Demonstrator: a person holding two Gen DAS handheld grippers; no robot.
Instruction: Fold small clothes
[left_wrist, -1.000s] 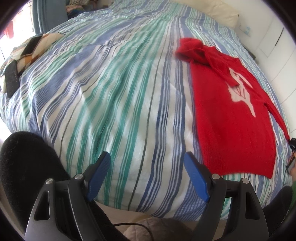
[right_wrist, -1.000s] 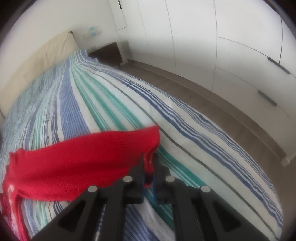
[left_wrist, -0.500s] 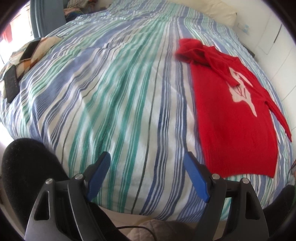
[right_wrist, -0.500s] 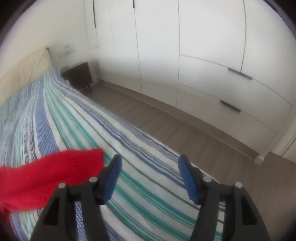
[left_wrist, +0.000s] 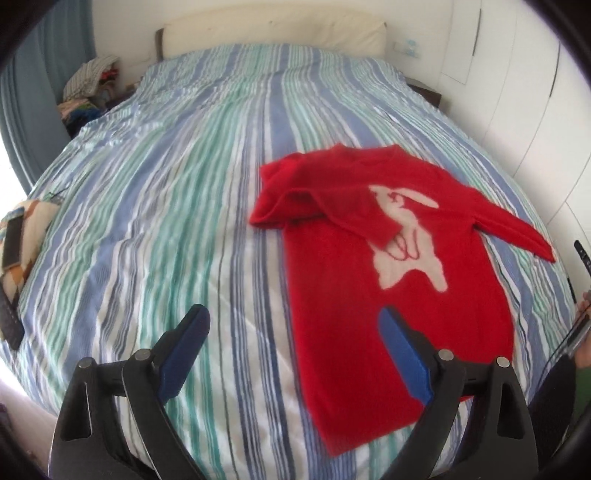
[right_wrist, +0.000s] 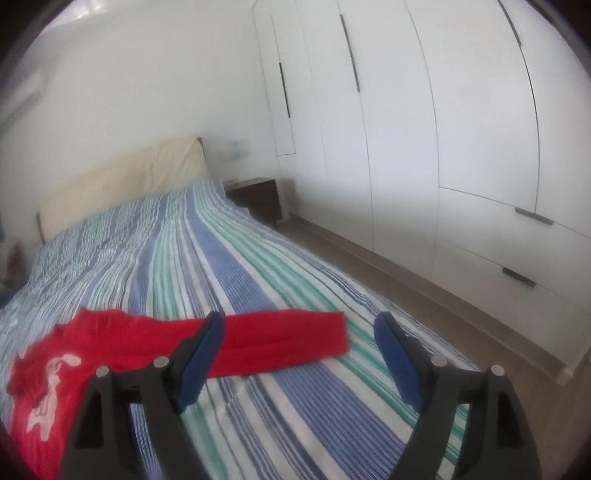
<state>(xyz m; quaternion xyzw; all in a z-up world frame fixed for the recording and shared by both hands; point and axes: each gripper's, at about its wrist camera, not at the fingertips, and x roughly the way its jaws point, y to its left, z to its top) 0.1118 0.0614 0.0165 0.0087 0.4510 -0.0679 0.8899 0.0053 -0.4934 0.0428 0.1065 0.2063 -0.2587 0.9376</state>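
A small red knitted sweater (left_wrist: 388, 280) with a white figure on its chest lies flat on the striped bed cover (left_wrist: 166, 206). One sleeve is folded across the chest; the other sleeve (right_wrist: 280, 341) lies stretched out to the side. My left gripper (left_wrist: 295, 332) is open and empty above the sweater's lower left part. My right gripper (right_wrist: 299, 334) is open and empty just above the stretched sleeve's cuff. The sweater body also shows at the lower left of the right wrist view (right_wrist: 40, 406).
A cream headboard (left_wrist: 273, 33) stands at the far end. A clothes pile (left_wrist: 92, 81) sits at the far left. A patterned cushion with dark remotes (left_wrist: 14, 254) lies at the left edge. White wardrobes (right_wrist: 461, 129) and a dark nightstand (right_wrist: 258, 199) stand to the right.
My right gripper let go of the sleeve cuff, opened and lifted away; the sleeve now lies flat. My left gripper moved toward the sweater.
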